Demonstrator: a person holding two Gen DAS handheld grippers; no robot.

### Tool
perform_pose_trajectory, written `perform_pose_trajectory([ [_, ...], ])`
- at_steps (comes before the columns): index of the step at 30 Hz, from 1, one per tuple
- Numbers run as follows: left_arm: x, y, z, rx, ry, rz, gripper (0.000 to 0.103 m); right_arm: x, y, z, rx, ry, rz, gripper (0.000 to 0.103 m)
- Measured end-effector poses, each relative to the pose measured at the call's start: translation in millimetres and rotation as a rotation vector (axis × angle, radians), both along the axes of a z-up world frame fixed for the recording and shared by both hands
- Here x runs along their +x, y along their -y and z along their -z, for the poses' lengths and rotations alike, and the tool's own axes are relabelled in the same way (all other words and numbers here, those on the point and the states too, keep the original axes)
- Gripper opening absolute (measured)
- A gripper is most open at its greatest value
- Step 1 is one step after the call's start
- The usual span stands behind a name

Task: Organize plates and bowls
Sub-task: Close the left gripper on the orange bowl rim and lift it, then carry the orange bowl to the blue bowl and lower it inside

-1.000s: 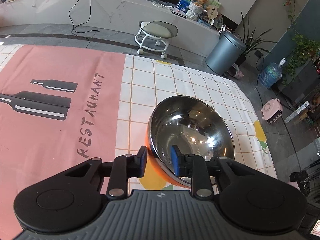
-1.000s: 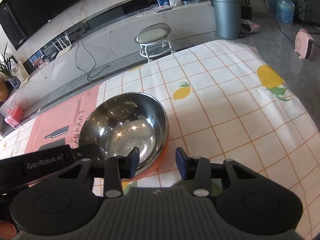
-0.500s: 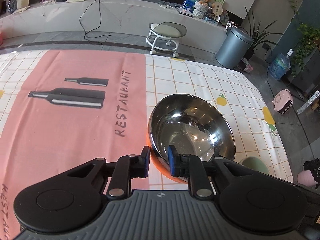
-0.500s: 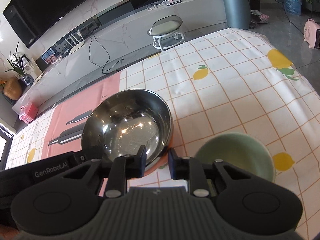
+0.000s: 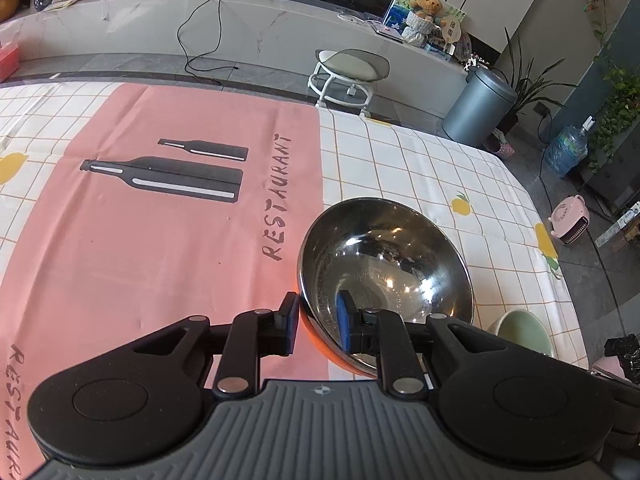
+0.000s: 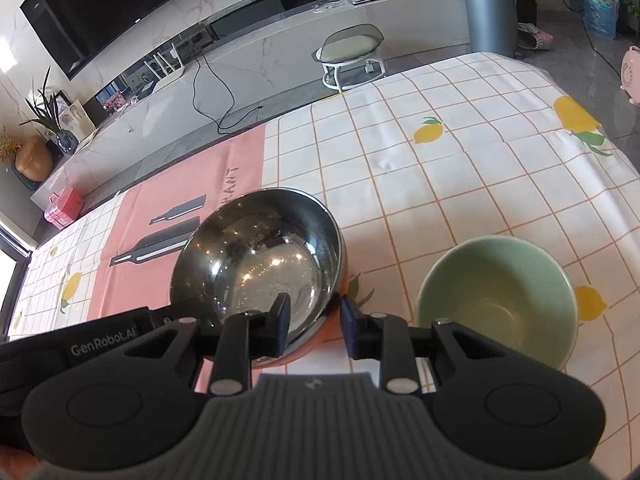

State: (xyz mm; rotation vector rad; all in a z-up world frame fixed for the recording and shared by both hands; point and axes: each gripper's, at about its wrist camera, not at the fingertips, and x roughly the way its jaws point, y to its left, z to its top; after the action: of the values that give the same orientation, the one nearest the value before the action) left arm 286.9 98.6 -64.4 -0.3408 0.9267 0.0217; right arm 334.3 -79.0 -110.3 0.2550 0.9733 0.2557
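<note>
A steel bowl with an orange outside (image 5: 384, 268) sits tilted above the tablecloth, held at its near rim by my left gripper (image 5: 318, 322), one finger inside and one outside. It also shows in the right wrist view (image 6: 260, 268). My right gripper (image 6: 314, 326) straddles the same bowl's near right rim with its fingers a little apart; whether it touches the rim I cannot tell. A pale green bowl (image 6: 496, 300) stands upright on the cloth to the right, and its rim shows in the left wrist view (image 5: 520, 330).
The table carries a white checked cloth with lemons (image 6: 460, 168) and a pink "RESTAURANT" mat (image 5: 140, 220). Its far and right edges drop to the floor, where a stool (image 5: 350, 76) and a grey bin (image 5: 476, 108) stand.
Both grippers have drawn back and risen, and the steel bowl has come with the left one. The green bowl has come into view. The right gripper's fingers narrowed, then widened again around the steel bowl's rim.
</note>
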Motion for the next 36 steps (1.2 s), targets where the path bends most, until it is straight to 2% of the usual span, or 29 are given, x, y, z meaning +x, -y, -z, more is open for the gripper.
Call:
perform_pose_trajectory([
  [4, 0, 2, -1, 0.028, 0.018, 0.014, 0.02, -1, -1, 0, -0.009, 0.012, 0.005, 0.024],
  [6, -3, 2, -1, 0.039, 0.02, 0.016, 0.015, -2, 0, 0, -0.02, 0.013, 0.01, 0.016],
  [14, -26, 1, -24, 0.031, 0.05, 0.009, 0.012, -21, 7, -19, 0.015, 0.047, 0.023, 0.016],
  [21, -64, 9, -51, 0.017, 0.114, 0.008, 0.012, -62, 22, -39, 0.091, 0.082, 0.057, 0.013],
  [22, -71, 11, -55, 0.01, 0.129, 0.014, 0.006, -71, 24, -43, 0.101, 0.094, 0.063, 0.013],
  [23, -77, 13, -59, -0.036, 0.15, 0.048, 0.0, -79, 25, -46, 0.108, 0.107, 0.068, 0.01],
  [24, -82, 15, -63, -0.091, 0.153, 0.078, 0.0, -85, 27, -50, 0.13, 0.123, 0.058, 0.0],
  [25, -86, 19, -66, -0.123, 0.152, 0.096, 0.0, -92, 28, -54, 0.162, 0.129, 0.041, 0.0],
  [26, -92, 25, -70, -0.111, 0.157, 0.092, 0.0, -100, 26, -60, 0.175, 0.136, 0.023, 0.0],
  [28, -100, 36, -75, -0.049, 0.196, 0.077, 0.0, -115, 17, -70, 0.139, 0.175, -0.006, 0.0],
  [29, -100, 35, -73, -0.036, 0.189, 0.078, 0.0, -122, 16, -72, 0.13, 0.191, 0.0, 0.0],
  [33, -104, 15, -60, -0.062, 0.166, 0.015, 0.0, -127, 21, -68, 0.067, 0.204, 0.004, 0.0],
  [36, -113, -2, -55, -0.069, 0.168, -0.046, 0.0, -131, 36, -61, 0.082, 0.191, 0.041, 0.0],
])
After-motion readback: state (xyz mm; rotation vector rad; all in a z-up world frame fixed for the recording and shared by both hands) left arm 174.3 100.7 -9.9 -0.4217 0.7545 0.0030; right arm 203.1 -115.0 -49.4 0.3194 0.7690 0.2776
